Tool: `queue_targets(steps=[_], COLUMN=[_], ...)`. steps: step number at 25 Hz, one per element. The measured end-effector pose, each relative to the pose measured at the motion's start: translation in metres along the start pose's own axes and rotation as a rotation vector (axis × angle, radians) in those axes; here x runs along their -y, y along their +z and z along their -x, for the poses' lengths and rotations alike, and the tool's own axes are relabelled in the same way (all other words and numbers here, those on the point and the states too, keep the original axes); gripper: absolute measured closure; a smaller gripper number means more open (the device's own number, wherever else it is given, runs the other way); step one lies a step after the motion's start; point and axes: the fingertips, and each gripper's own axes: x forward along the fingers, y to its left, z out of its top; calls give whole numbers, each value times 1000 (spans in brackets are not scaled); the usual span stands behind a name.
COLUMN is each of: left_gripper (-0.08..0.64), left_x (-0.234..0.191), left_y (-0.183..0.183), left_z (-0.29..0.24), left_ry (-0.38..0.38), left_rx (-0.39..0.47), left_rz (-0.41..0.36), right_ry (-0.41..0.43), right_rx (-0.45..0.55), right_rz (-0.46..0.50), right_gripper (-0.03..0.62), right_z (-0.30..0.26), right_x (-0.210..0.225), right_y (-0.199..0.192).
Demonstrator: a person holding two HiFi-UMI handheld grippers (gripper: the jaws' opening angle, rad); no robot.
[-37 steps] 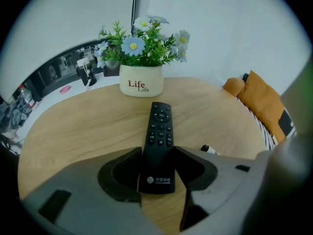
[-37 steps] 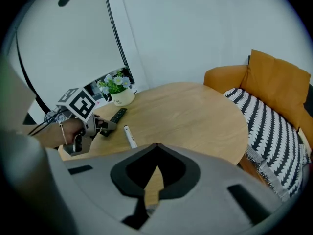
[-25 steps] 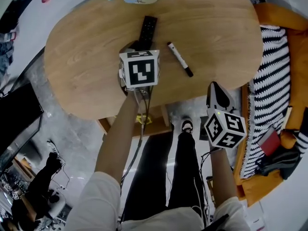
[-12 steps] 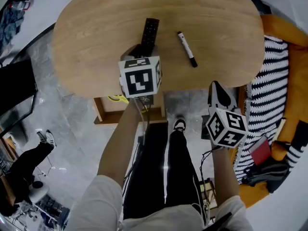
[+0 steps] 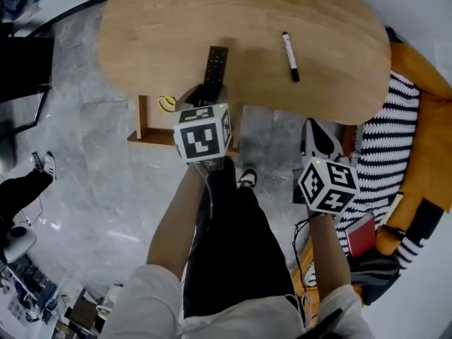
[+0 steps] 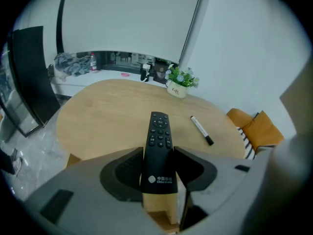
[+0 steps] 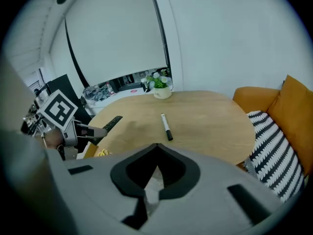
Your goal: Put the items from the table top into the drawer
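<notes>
A black remote control (image 5: 216, 63) juts out over the near edge of the oval wooden table (image 5: 155, 41), clamped at its near end by my left gripper (image 5: 207, 92). The left gripper view shows the remote (image 6: 159, 141) pinched between the two jaws of that gripper (image 6: 159, 153). A black-and-white marker (image 5: 290, 46) lies on the table to the right, also visible as the marker (image 6: 201, 130) in the left gripper view. An open wooden drawer (image 5: 143, 127) sticks out under the table's near edge. My right gripper (image 5: 315, 127) hangs off the table to the right, jaws closed and empty (image 7: 156, 147).
A yellow item (image 5: 167, 104) lies in the drawer. A potted plant (image 6: 178, 81) stands at the table's far edge. An orange sofa with a striped cushion (image 5: 395, 140) is at the right. The person's legs (image 5: 233, 239) are below the table edge.
My left gripper has drawn the remote back from mid-table to the near edge, above the drawer. The right gripper has shifted a little. The drawer shows more fully.
</notes>
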Motion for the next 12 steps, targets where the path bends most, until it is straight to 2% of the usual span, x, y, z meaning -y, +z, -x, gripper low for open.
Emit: queue_targets(steps=[6, 12], left_gripper=[368, 368], left_x=[-27, -57], left_y=[-70, -123], left_z=[44, 66], left_ry=[58, 107], left_rx=[-1, -34], left_rz=[116, 179], right_ry=[56, 110], right_rx=[-20, -49], right_rz=[77, 150], right_gripper=[600, 600], right_z=[19, 19], right_x=[-26, -56], right_y=[-27, -46])
